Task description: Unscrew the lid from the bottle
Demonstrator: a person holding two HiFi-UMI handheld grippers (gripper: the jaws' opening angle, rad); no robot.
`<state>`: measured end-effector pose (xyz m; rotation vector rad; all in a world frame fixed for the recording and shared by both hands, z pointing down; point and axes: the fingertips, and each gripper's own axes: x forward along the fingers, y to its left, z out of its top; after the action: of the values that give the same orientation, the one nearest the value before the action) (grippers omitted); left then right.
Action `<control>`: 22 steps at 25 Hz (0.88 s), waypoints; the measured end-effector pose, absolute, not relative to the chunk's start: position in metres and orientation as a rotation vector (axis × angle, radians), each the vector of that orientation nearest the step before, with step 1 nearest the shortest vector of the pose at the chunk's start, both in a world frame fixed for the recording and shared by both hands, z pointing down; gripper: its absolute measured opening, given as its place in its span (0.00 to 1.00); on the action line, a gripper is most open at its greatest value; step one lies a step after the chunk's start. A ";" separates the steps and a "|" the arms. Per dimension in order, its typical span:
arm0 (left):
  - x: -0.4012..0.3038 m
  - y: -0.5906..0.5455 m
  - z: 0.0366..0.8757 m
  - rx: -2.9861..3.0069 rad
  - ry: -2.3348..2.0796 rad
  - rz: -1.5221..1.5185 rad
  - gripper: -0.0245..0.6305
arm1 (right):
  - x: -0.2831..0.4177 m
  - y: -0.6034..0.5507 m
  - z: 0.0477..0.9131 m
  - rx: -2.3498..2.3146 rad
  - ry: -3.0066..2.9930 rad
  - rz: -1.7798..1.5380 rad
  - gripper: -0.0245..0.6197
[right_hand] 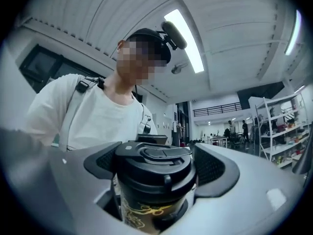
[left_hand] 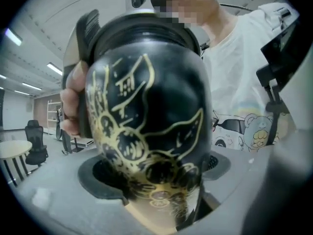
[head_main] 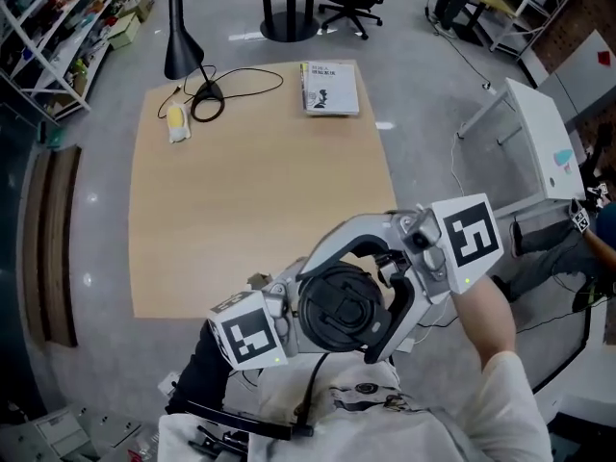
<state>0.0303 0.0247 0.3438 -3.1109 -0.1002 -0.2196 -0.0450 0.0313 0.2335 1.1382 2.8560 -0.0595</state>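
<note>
Bottle [left_hand: 146, 106]: black, gold print | left claw [left_hand: 156, 173]: pinching bottle | right claw [right_hand: 159, 169]: pinching lid [right_hand: 154, 155]

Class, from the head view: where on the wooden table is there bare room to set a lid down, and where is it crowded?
Free: the middle and near half of the table, between the book, the black cable and the near edge. Crowded: the far left corner, with cable and yellow item.

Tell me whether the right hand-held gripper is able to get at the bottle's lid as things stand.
Probably yes: the right hand-held gripper has the lid between its jaws, pads apparently pressing on both sides, with nothing in the way. The left hand-held gripper clamps the bottle by its body.
</note>
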 end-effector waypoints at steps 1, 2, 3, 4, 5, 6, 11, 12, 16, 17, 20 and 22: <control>0.026 0.024 0.343 -3.119 -0.093 -0.209 0.70 | -0.049 0.029 0.229 1.120 2.838 -0.058 0.76; 0.020 0.021 0.343 -3.127 -0.060 -0.196 0.70 | -0.053 0.025 0.223 1.077 2.823 -0.056 0.76; 0.014 0.014 0.342 -3.135 -0.003 -0.183 0.70 | -0.056 0.017 0.216 1.004 2.810 -0.054 0.76; 0.008 0.004 0.342 -3.142 0.078 -0.169 0.70 | -0.059 0.006 0.210 0.893 2.806 -0.052 0.76; -0.001 -0.008 0.342 -3.145 0.184 -0.159 0.70 | -0.062 -0.009 0.205 0.742 2.819 -0.047 0.76; -0.011 -0.023 0.344 -3.141 0.317 -0.159 0.70 | -0.064 -0.029 0.204 0.546 2.854 -0.031 0.76; -0.106 -0.114 0.357 -2.816 1.361 -0.319 0.70 | -0.027 -0.146 0.241 -0.705 2.918 0.065 0.76; -0.130 -0.128 0.358 -2.690 1.587 -0.343 0.70 | -0.013 -0.159 0.249 -0.886 2.867 0.048 0.76; -0.197 -0.157 0.361 -2.423 2.184 -0.222 0.70 | 0.026 -0.182 0.283 -1.357 2.724 0.057 0.76; -0.203 -0.160 0.363 -2.416 2.228 -0.191 0.70 | 0.031 -0.183 0.289 -1.413 2.718 0.073 0.76; -0.201 -0.170 0.367 -2.415 2.211 -0.213 0.70 | 0.038 -0.182 0.301 -1.458 2.739 0.113 0.76; -0.193 -0.176 0.365 -2.409 2.172 -0.239 0.70 | 0.041 -0.183 0.304 -1.456 2.747 0.124 0.76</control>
<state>-0.1931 -0.1756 0.3651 -2.4089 2.1715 -0.2394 0.0412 -0.1829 0.3045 -1.4560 2.7472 0.1243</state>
